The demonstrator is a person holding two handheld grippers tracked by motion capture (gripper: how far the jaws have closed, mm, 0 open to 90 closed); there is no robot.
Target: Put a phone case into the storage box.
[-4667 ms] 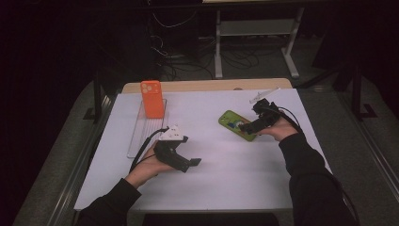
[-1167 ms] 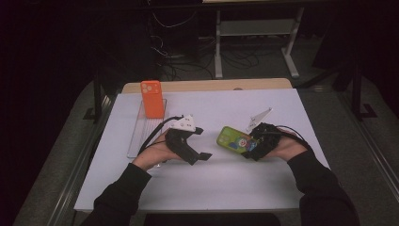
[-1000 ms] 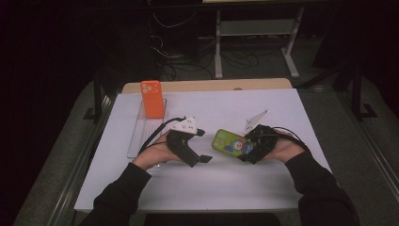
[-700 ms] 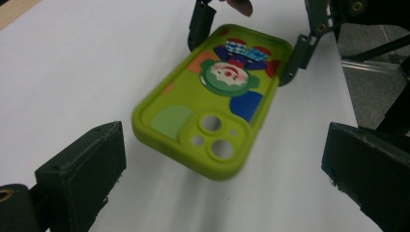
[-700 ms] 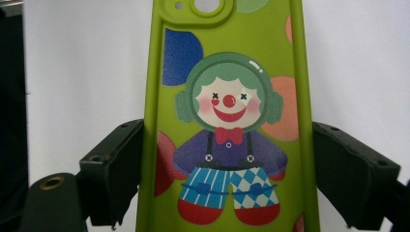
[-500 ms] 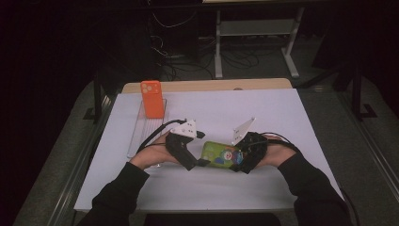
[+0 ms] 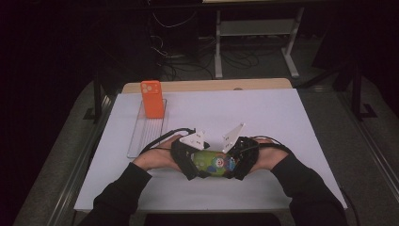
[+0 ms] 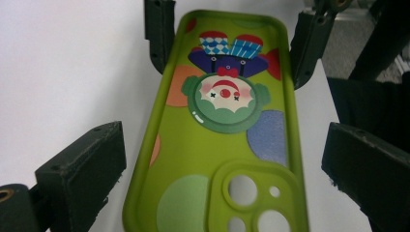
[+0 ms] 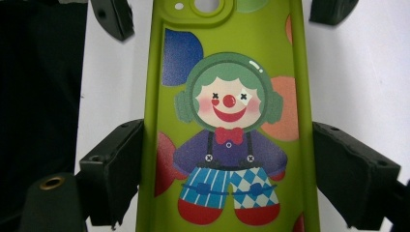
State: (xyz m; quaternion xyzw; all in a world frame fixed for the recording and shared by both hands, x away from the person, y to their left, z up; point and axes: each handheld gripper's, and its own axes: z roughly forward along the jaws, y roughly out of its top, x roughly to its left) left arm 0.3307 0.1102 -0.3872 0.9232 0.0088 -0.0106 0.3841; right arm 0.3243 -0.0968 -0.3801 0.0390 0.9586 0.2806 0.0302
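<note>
Now your right gripper (image 7: 234, 165) is clamping the clown end of the green phone case (image 7: 212, 163) — low on the white table (image 7: 263, 113). Overhead, an orange case (image 7: 152, 99) is standing on a clear tray (image 7: 141, 136). Your left gripper (image 8: 220, 159) is straddling the camera-hole end, jaws wide, not touching. Since earlier, you're bringing the case leftward to meet it.

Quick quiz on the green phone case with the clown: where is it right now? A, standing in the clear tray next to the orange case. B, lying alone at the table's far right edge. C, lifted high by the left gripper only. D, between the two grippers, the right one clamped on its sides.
D: the green case lies between the left gripper and the right gripper, whose jaws press its sides in the right gripper view.
</note>
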